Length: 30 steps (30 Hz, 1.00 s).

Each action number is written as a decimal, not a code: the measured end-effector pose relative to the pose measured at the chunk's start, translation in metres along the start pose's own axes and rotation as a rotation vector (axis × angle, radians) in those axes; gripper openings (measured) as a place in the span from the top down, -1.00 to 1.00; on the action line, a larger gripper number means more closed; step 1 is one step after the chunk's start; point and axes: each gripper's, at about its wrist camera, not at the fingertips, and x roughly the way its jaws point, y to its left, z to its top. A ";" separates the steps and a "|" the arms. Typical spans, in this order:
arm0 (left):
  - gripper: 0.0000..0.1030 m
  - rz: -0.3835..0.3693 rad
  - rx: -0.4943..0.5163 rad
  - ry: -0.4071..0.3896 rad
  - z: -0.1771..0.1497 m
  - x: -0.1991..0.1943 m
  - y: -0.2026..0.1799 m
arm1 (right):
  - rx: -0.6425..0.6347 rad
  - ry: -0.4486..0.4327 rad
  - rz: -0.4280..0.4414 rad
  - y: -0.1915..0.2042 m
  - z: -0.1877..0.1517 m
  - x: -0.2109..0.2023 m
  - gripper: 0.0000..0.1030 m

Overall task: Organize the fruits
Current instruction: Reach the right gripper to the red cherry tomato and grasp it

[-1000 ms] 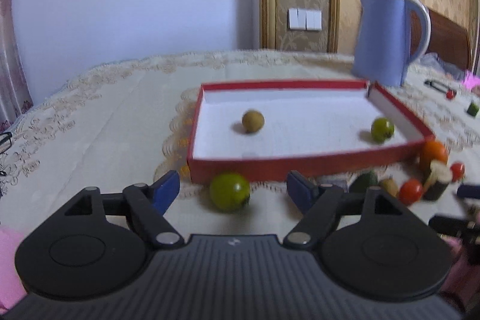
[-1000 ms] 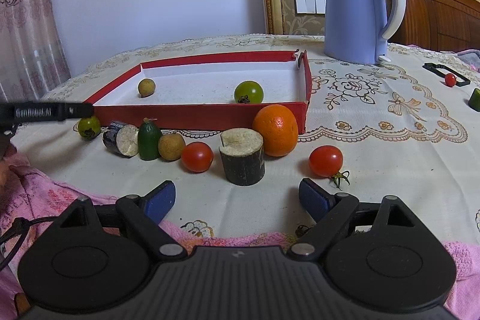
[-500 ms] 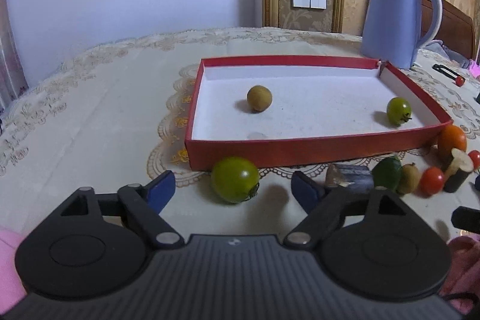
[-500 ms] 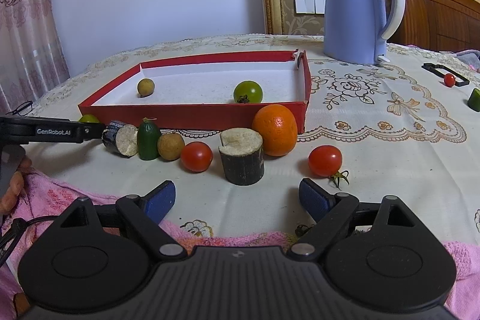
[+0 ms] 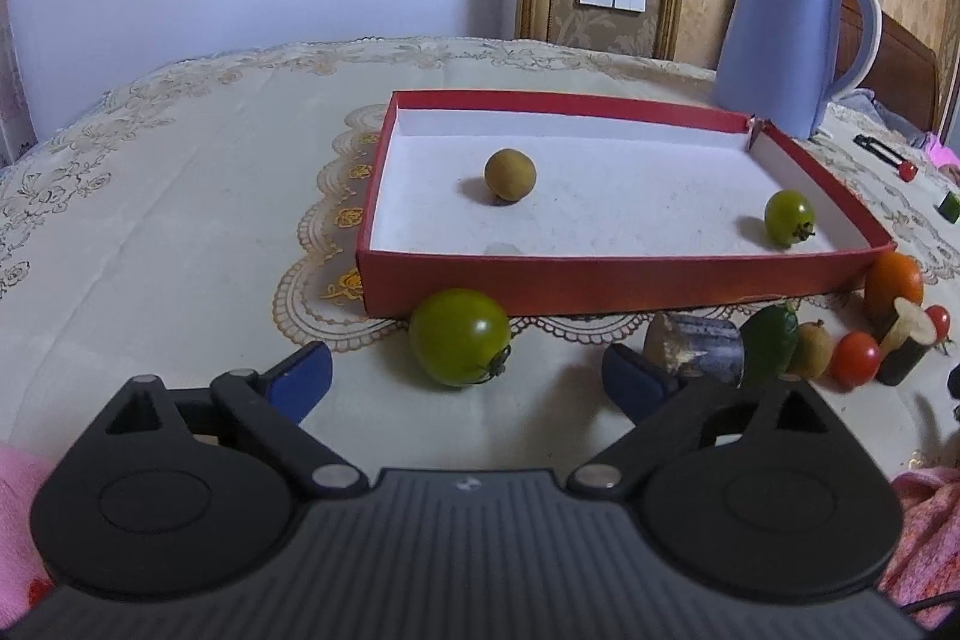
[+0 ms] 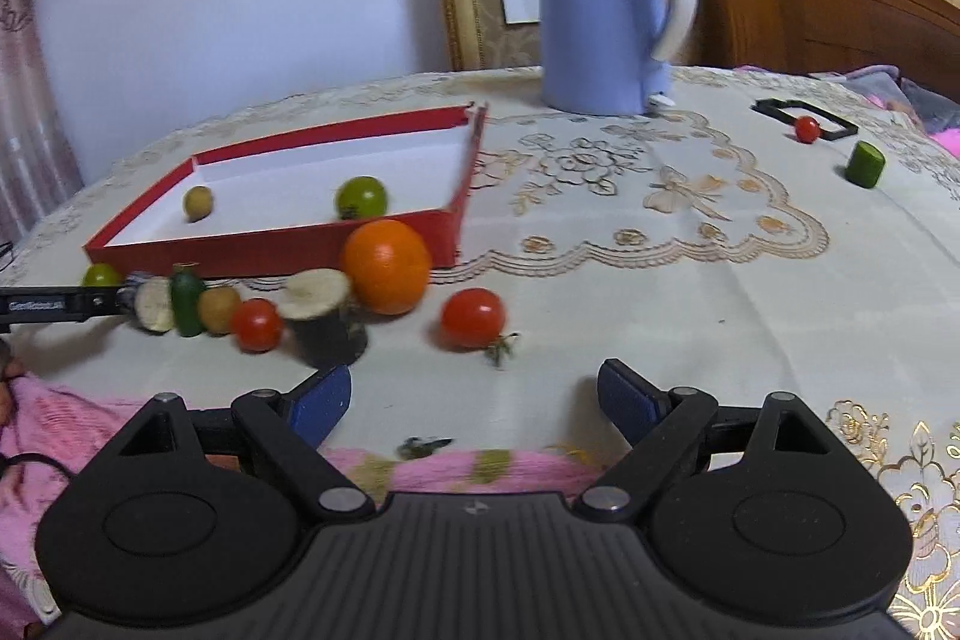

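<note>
A red box (image 5: 600,289) (image 6: 270,253) with a white floor holds a brown longan (image 5: 509,174) and a small green tomato (image 5: 789,218). A larger green tomato (image 5: 460,345) lies on the cloth just before the box, between the fingers of my open, empty left gripper (image 5: 474,376). My right gripper (image 6: 474,397) is open and empty; a red tomato (image 6: 473,318) lies just ahead of it. An orange (image 6: 387,265), a cut stem piece (image 6: 321,304), another red tomato (image 6: 257,324), a longan (image 6: 219,309) and a small cucumber (image 6: 187,299) line the box front.
A blue kettle (image 6: 606,4) stands behind the box. Far right lie a black frame with a small red tomato (image 6: 807,128) and a green cucumber piece (image 6: 865,164). Pink cloth (image 6: 468,466) covers the near table edge. The left gripper's finger (image 6: 48,305) shows at the right view's left.
The left gripper has moved forward and risen, bringing the green tomato between its fingers. The right gripper has swung right and forward toward the lone red tomato.
</note>
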 end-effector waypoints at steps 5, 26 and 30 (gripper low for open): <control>-0.91 0.004 0.013 0.009 0.000 0.002 -0.002 | -0.081 -0.031 -0.073 0.014 0.006 0.004 -0.74; -1.00 -0.013 -0.007 0.014 0.000 0.004 0.001 | -0.134 0.013 -0.093 0.019 0.025 0.039 0.11; -1.00 -0.011 -0.007 0.015 0.000 0.004 0.001 | -0.172 0.004 -0.080 0.025 0.023 0.039 0.48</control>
